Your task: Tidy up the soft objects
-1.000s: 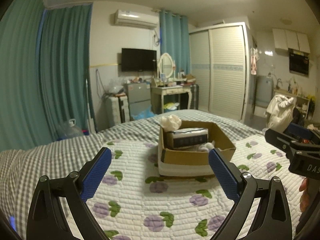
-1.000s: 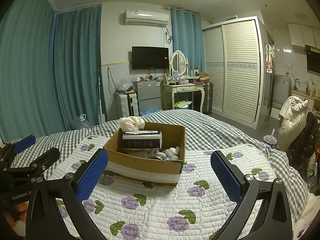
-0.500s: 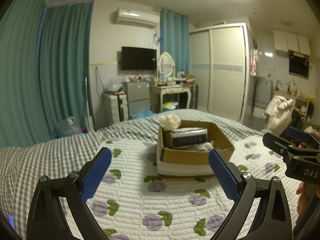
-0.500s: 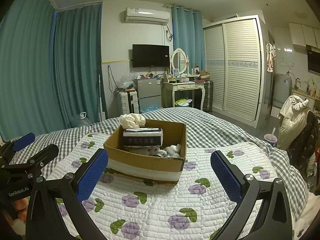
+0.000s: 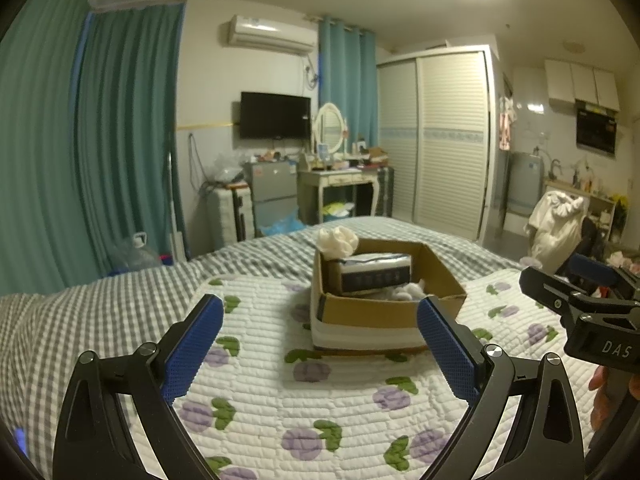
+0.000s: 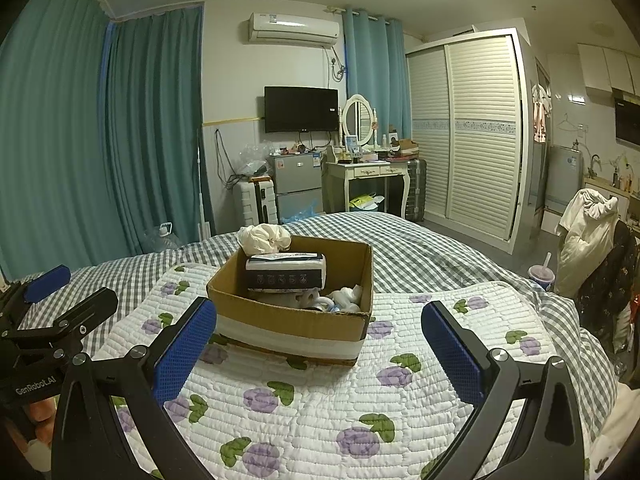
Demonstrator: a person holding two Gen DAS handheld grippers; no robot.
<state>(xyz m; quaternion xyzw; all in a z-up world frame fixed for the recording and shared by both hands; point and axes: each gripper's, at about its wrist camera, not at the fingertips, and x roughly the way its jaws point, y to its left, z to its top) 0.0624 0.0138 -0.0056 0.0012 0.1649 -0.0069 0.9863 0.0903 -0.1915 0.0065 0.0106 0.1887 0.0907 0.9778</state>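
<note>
Over on the left side of the bed, the left gripper [image 5: 318, 350] hangs above the white quilted blanket with purple flowers [image 5: 280, 408], its blue-padded fingers [image 5: 192, 346] spread wide apart and holding nothing. Seen from the right wrist view, that same gripper [image 6: 66, 294] sits off at the left edge, well apart from the box. Near the middle of the blanket sits the open brown cardboard box with a white band around its base [image 6: 292, 320]. A cream-coloured wad of soft cloth [image 6: 264, 238] rests on the box's back left corner, and a dark blue and white soft pack of tissues [image 6: 285, 274] lies inside, propped on other stuff. Next to it on the right, some small white soft bits [image 6: 346, 296] are piled in the box, too blurry to name. Further right, the right gripper [image 6: 320, 356] also hovers over the blanket with jaws wide apart, empty, just short of the box.
</note>
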